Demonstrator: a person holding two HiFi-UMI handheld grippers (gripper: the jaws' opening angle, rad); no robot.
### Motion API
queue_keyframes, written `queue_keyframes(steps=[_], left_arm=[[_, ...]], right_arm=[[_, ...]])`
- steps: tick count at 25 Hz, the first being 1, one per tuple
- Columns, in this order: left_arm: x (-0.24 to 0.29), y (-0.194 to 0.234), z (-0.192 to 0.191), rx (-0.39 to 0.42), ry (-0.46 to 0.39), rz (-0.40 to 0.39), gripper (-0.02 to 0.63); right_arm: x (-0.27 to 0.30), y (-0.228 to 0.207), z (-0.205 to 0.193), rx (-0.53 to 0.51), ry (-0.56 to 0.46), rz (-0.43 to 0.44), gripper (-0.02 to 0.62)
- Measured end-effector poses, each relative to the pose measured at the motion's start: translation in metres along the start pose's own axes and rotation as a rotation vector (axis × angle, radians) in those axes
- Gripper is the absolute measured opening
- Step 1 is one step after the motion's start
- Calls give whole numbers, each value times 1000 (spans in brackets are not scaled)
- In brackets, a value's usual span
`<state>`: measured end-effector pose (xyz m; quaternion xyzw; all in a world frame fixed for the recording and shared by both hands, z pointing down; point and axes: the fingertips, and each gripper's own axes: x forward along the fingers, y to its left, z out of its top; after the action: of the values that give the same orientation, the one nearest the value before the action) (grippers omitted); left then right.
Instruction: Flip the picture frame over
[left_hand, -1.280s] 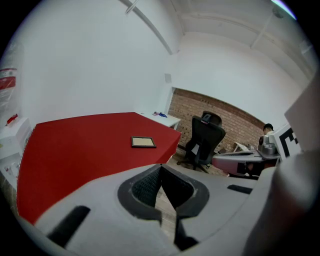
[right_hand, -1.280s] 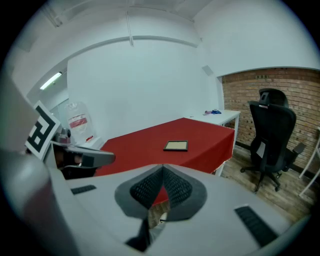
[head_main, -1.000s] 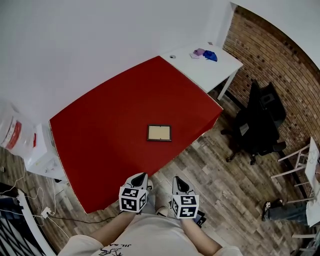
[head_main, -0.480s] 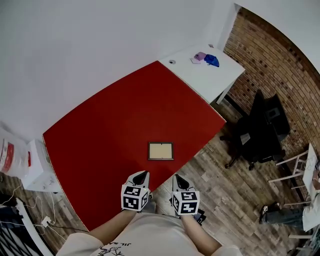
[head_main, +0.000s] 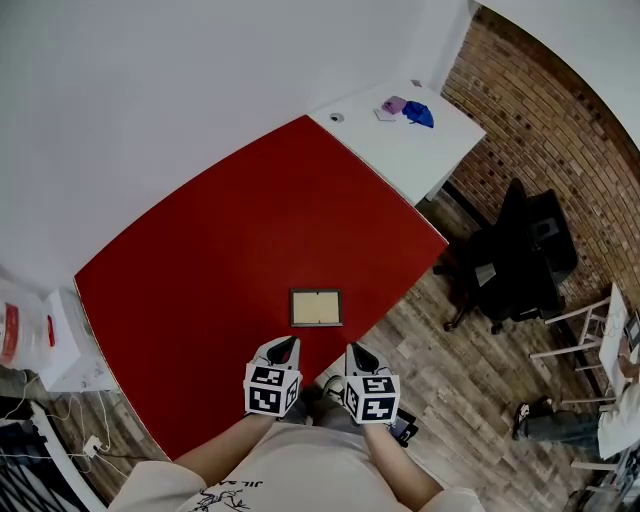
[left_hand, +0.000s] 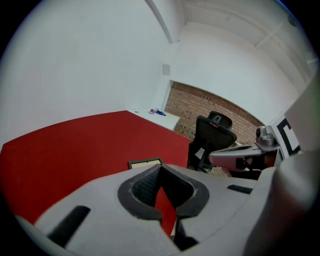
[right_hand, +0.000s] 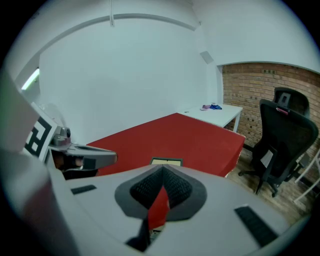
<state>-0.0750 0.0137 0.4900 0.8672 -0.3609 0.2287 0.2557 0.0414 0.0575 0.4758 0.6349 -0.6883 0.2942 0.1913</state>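
Left tongs (head_main: 285, 346) and right tongs (head_main: 357, 351) sit side by side at the near edge of the red table (head_main: 220, 250). Both are shut tight, with their tips pressed together, and they hold nothing. Each one tips down a little toward the table top.

Just past the tips, and between them, the picture frame (head_main: 316, 308) lies flat on the red table, close to its near edge. The tongs do not touch it. It has a dark rim, and its tan middle faces up.

Farther off, a white table (head_main: 420, 150) stands at the far right end of the red one. A blue thing (head_main: 419, 114) and a small purple thing (head_main: 394, 104) lie on it. To the right, a black chair (head_main: 515, 260) stands on the wood floor (head_main: 420, 350), next to a brick wall (head_main: 560, 140).
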Motion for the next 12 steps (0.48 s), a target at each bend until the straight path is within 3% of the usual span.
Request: queue_keyframes(steps=[12], left_arm=[[29, -7, 1, -28, 44, 33, 6]], right_arm=[[22, -25, 9, -30, 32, 48, 5]])
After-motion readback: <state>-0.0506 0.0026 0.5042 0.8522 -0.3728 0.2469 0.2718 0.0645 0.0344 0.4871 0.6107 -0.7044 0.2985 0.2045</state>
